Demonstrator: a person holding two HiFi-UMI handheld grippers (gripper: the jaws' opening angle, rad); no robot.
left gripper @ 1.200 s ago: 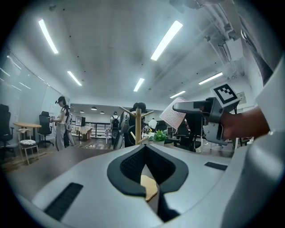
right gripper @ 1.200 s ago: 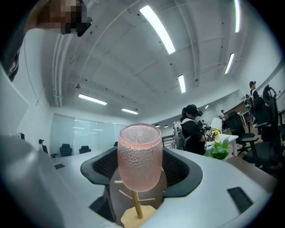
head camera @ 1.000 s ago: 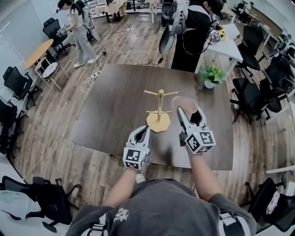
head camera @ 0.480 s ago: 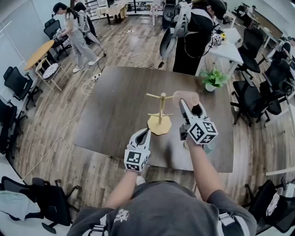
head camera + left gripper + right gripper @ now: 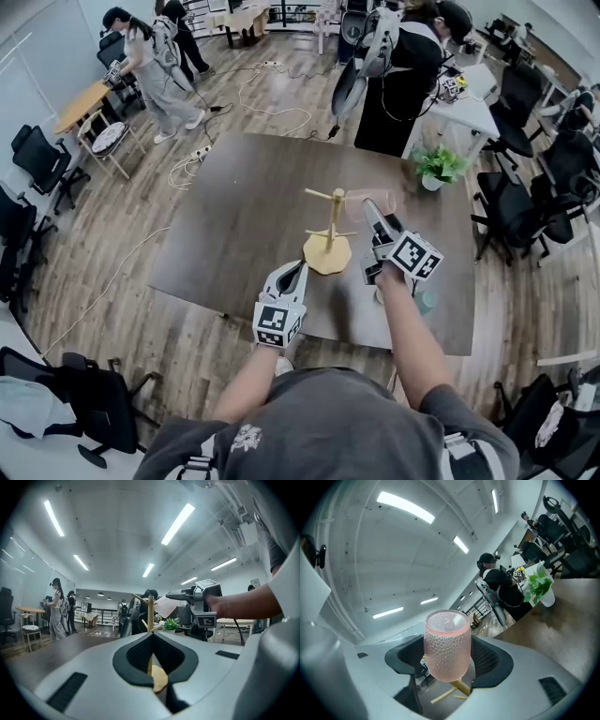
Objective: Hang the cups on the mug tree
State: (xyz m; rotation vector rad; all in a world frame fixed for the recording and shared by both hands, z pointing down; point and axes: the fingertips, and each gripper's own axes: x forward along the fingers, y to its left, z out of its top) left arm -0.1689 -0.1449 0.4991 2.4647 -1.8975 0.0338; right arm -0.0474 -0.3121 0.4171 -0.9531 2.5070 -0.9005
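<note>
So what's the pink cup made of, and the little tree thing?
The pink cup looks like see-through plastic or glass, I can't tell which. It's bumpy all over and light glows through it. The mug tree looks like pale, plain wood, matte and unpainted.

A potted plant (image 5: 438, 166) stands at the dark table's (image 5: 234, 225) far right corner; black office chairs (image 5: 511, 202) stand beside it
</note>
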